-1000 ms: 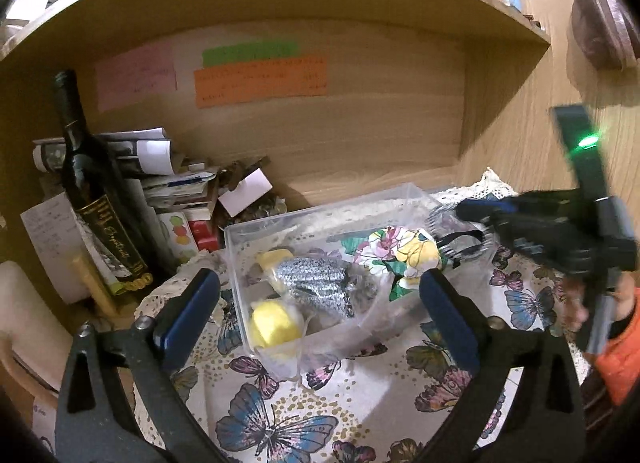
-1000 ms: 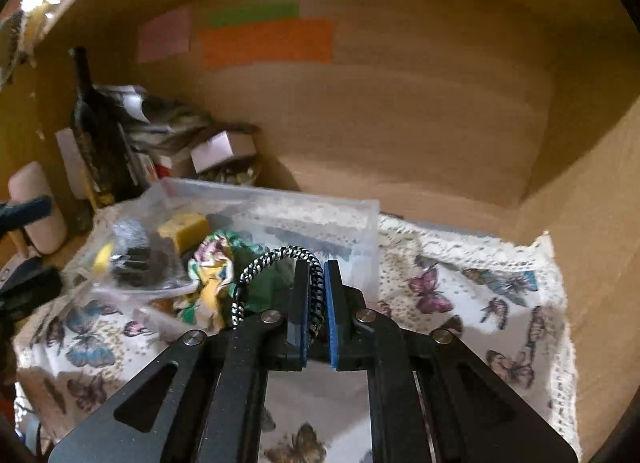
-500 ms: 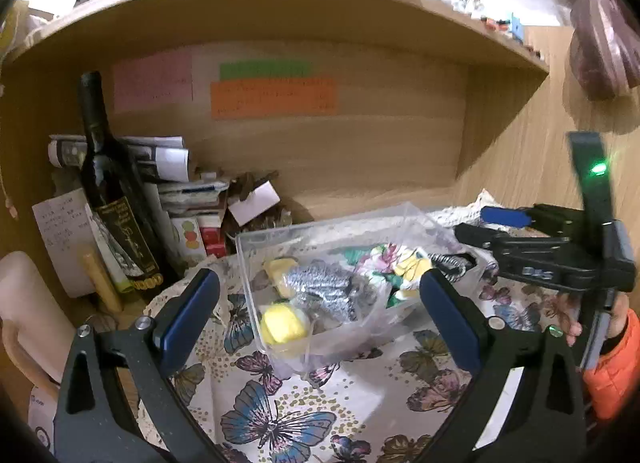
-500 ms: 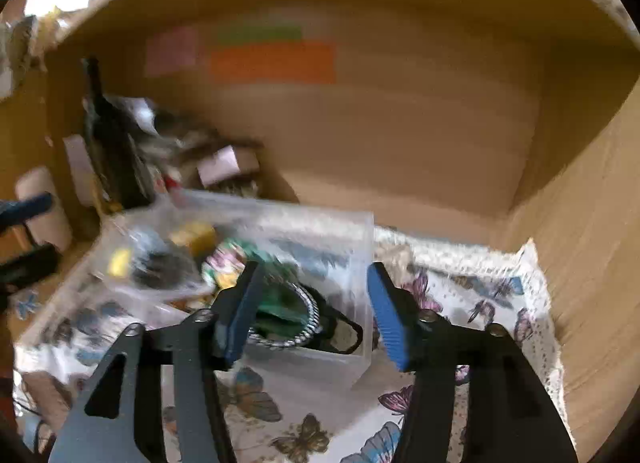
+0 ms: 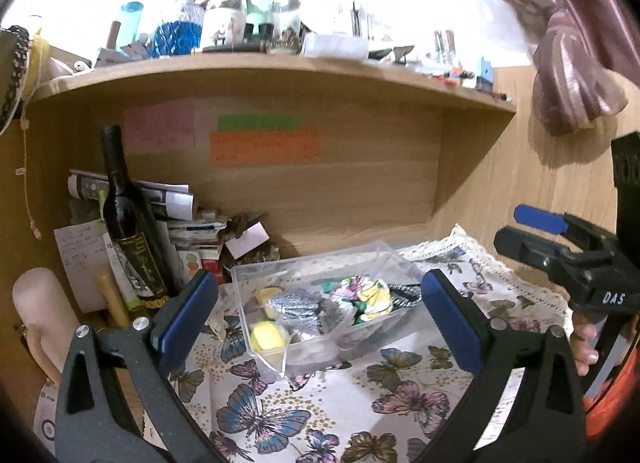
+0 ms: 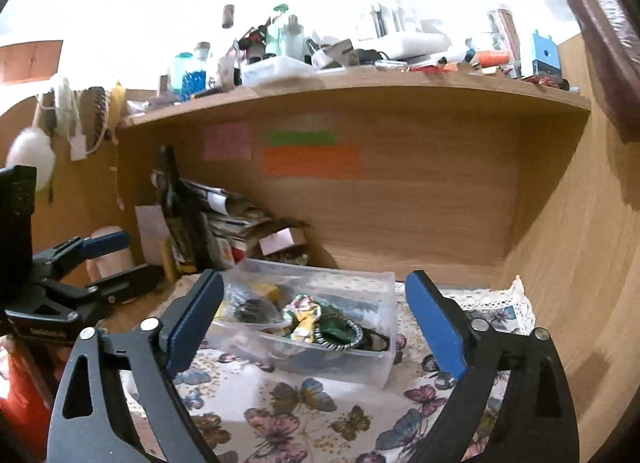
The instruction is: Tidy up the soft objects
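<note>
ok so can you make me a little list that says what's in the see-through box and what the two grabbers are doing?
box: clear plastic bin on the butterfly cloth
inside: flowery scrunchie, braided black-and-white band, silver scrunchie, yellow ball
left gripper: open, empty, in front of the bin
right gripper: open, empty, in front of the bin
beside the bin: dark bottle, paper pile

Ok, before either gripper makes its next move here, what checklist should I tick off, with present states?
1. Left gripper open and empty: ok.
2. Right gripper open and empty: ok.
3. Floral scrunchie inside the clear plastic bin: ok.
4. Black-and-white braided band inside the bin: ok.
5. Plastic bag with the yellow ball fully inside the bin: not ok, it spills over the near rim.
6. More soft objects waiting outside the bin: cannot tell.
</note>
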The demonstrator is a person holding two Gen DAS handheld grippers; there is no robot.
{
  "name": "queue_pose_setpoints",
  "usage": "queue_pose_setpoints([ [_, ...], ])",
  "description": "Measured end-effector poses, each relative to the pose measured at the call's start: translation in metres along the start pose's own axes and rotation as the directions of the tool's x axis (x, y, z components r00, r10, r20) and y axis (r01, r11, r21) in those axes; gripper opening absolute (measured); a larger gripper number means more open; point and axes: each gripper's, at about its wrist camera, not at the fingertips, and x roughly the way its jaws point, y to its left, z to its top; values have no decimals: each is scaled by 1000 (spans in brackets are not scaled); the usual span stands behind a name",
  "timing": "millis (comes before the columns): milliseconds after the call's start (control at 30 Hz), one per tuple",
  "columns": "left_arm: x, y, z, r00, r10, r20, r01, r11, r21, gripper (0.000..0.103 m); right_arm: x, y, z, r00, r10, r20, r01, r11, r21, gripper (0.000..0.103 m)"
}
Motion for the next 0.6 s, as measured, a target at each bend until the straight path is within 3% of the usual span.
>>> queue_pose_setpoints([
  [100,-9,-3,0,1000,-4,17,4,1000,-3,103,-7,3,-3,1000,-13,22,13,1000,6,103],
  [600,-22,-6,-6,999,-12,38,13,1000,-20,103,-23,13,-12,999,-2,42,1,1000,18,103],
])
